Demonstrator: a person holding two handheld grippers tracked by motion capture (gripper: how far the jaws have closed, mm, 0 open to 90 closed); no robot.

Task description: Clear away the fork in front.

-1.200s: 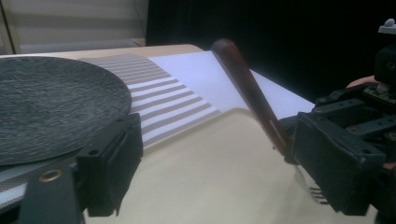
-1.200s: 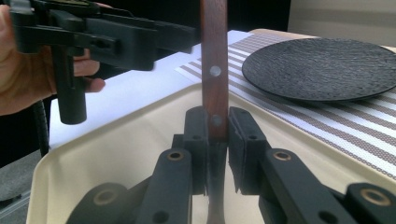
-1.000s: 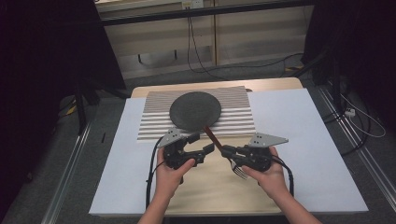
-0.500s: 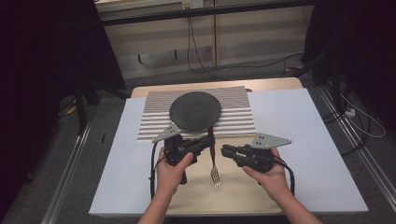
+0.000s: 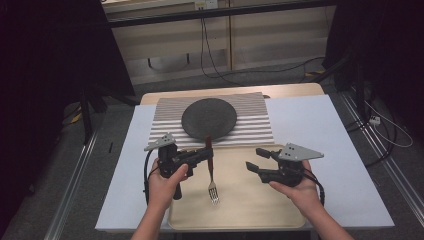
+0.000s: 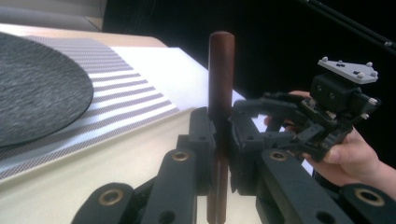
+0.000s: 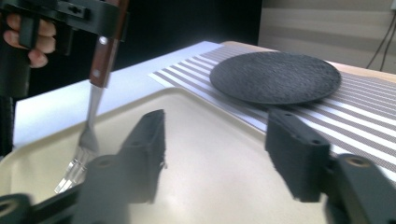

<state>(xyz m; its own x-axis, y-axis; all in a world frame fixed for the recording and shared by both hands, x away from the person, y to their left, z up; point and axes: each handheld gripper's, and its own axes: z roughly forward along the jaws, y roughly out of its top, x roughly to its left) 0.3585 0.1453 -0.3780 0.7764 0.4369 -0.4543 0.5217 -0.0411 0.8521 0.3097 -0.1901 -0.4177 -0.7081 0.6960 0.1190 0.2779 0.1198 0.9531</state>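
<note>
Since the earlier frames the fork has been passed from the right gripper to the left gripper and now hangs upright, tines down over the cream tray. Its brown wooden handle is seen clamped between the left jaws, which are closed tight on it, in front of the dark round plate on the striped mat. The right jaws have just been opening; they stand apart with nothing between them, beside the fork.

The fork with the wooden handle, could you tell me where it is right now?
In the high view the fork hangs tines-down over the cream tray, clamped by its handle in the left gripper, just below the dark round plate.
</note>
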